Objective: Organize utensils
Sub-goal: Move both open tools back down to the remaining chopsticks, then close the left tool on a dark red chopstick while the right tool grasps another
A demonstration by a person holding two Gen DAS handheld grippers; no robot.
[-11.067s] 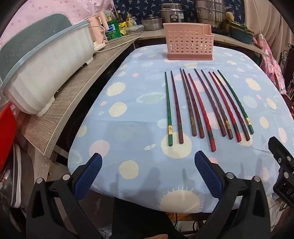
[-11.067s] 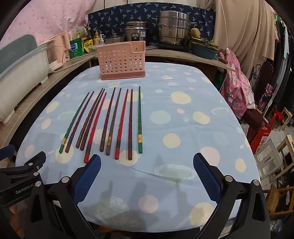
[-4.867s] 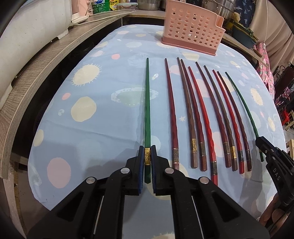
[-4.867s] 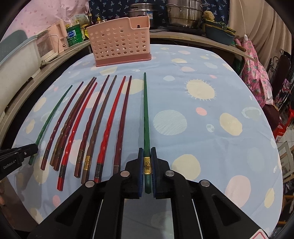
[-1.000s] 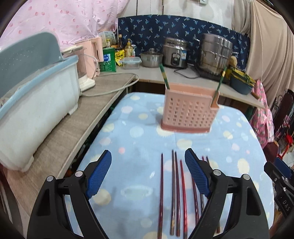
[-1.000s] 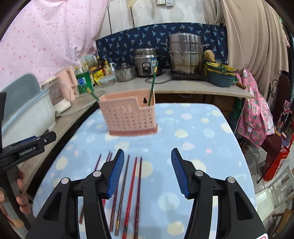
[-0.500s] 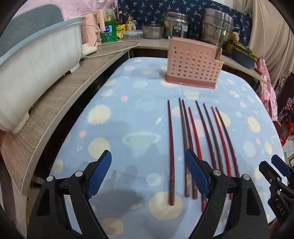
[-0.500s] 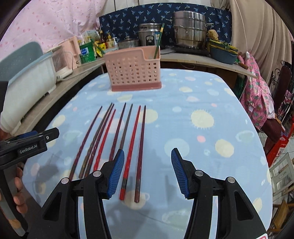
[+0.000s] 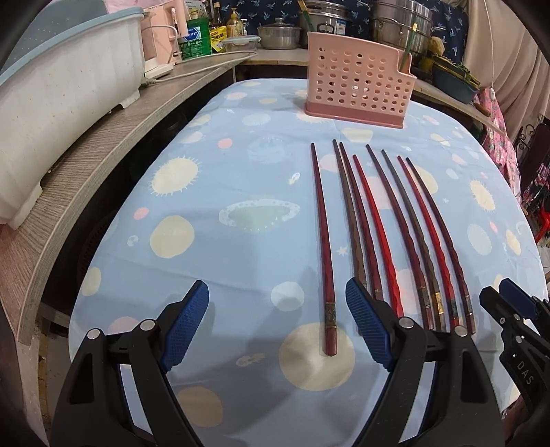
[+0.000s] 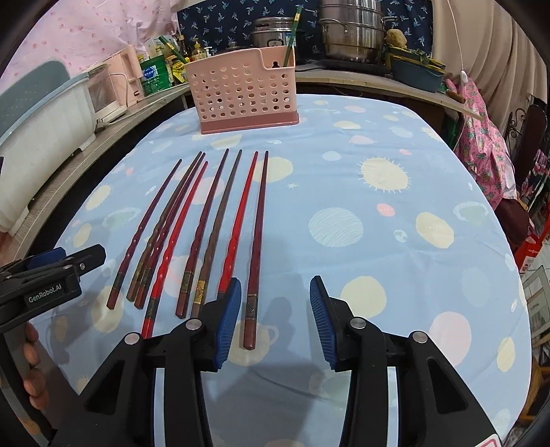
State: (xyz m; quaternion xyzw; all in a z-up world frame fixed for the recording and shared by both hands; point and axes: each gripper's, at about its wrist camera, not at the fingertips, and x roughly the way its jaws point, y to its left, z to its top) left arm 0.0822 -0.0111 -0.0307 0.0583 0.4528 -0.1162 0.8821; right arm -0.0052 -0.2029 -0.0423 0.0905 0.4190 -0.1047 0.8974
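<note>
Several red and brown chopsticks lie side by side on the blue spotted tablecloth (image 9: 206, 240). My left gripper (image 9: 276, 325) is open, low over the near end of the leftmost dark red chopstick (image 9: 323, 247), which lies between its pads. My right gripper (image 10: 273, 321) is open around the near end of the rightmost dark red chopstick (image 10: 257, 233). The pink perforated holder (image 9: 357, 80) stands at the table's far end with two green chopsticks (image 10: 291, 36) upright in it. The holder also shows in the right wrist view (image 10: 245, 93).
A wooden counter (image 9: 103, 161) runs along the left with a white and blue tub (image 9: 62, 93). Pots, bottles and a rice cooker (image 10: 275, 32) stand behind the holder. Chairs and pink floral cloth (image 10: 481, 127) are at the right.
Both grippers have dropped lower and closer to the near ends of the chopsticks. Each open gripper now straddles an outer chopstick. The green chopsticks stay in the holder.
</note>
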